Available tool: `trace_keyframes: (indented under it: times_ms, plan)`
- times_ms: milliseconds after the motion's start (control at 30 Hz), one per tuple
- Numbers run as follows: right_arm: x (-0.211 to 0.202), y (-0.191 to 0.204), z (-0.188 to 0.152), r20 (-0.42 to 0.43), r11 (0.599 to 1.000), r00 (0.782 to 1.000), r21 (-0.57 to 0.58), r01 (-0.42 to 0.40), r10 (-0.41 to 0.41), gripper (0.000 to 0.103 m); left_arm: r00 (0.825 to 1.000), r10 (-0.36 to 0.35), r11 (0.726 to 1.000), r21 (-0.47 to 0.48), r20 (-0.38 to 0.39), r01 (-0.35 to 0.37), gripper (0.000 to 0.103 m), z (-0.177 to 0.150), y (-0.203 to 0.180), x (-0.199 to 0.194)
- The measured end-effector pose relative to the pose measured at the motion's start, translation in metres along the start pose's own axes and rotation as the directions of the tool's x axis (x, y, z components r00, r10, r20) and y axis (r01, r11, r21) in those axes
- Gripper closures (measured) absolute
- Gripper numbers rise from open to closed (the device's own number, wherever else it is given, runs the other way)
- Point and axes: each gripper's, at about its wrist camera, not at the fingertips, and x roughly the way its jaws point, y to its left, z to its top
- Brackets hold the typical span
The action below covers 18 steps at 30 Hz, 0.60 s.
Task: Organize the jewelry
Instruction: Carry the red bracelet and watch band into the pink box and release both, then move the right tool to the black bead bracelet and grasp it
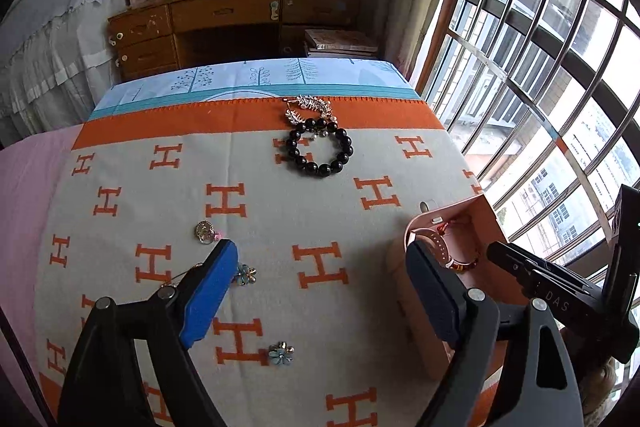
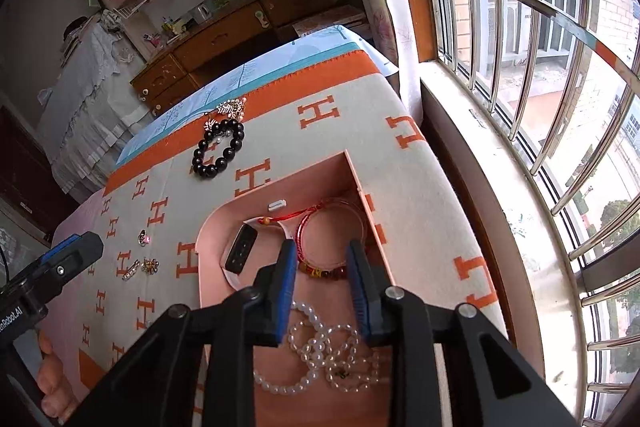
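On the left of the blanket-covered table (image 1: 280, 227), small charms lie loose: a round gold charm (image 1: 205, 231) and two blue flower pieces (image 1: 245, 273), with the left hand-held gripper (image 1: 316, 291) hanging above them, jaws wide and empty. Toward the middle, at the far edge, a black bead bracelet (image 1: 320, 149) rests touching a sparkly silver leaf ornament (image 1: 310, 109). It looks fairly heavy and smooth, likely to roll or slip, so pinching across one side of the loop seems safest. To the right sits an open pink box (image 2: 240, 205) holding a watch (image 2: 240, 253), a red bangle (image 2: 316, 227) and a white pearl strand (image 2: 320, 351). Over the box, the right hand-held gripper (image 2: 322, 291) is partly open, nothing pressed between its pads, the bangle's beaded edge between the fingers. The pearls look limp and tangle-prone.
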Motion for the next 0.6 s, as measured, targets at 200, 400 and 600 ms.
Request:
trace_keyframes:
  times_ms: [200,400,600]
  plan:
    - [0.001,0.008,-0.004,-0.008,1.0,1.0,-0.017,-0.008,0.008,0.064,1.0,0.022,0.999,-0.037,-0.01,-0.022,0.018,-0.006,0.017,-0.004]
    - [0.001,0.02,-0.011,-0.021,0.999,1.0,-0.05,-0.013,0.012,0.064,0.998,0.046,0.998,-0.05,-0.031,-0.048,0.018,-0.02,0.028,-0.009]
    - [-0.004,0.032,-0.016,-0.021,0.996,1.0,-0.085,-0.02,0.018,0.064,0.997,0.069,0.995,-0.069,-0.033,-0.072,0.018,-0.028,0.04,-0.017]
